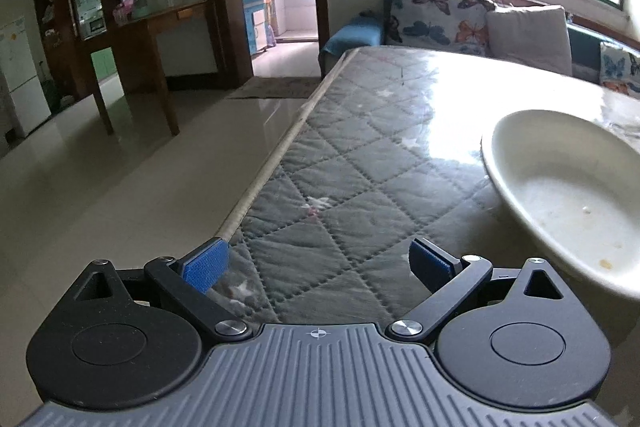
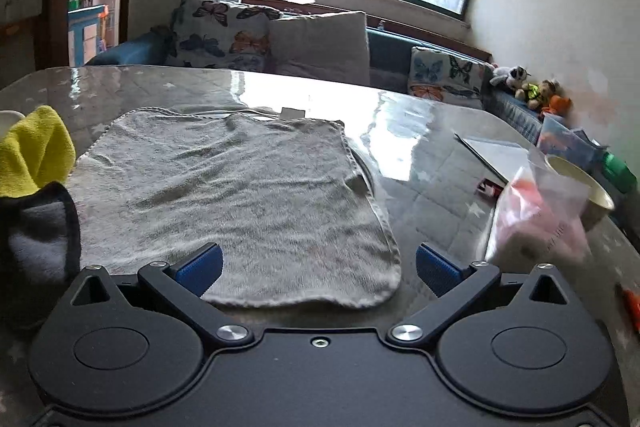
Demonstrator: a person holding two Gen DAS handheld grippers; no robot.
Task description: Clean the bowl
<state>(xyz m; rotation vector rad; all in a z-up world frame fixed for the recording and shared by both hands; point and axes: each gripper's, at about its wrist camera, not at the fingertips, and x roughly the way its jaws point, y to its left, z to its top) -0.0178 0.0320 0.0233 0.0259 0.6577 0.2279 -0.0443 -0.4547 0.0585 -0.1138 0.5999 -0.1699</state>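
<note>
White bowl (image 1: 568, 187) with scattered food specks inside.

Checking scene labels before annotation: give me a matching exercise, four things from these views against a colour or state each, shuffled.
Things:
1. bowl
2. towel
3. cloth
4. left hand-held gripper

States:
A. yellow, bunched up at the left edge of the right wrist view
B. open, nothing between its fingers
C. white, with a few food specks inside
D. grey, spread flat on the table

Pairs: 1-C, 2-D, 3-A, 4-B
</note>
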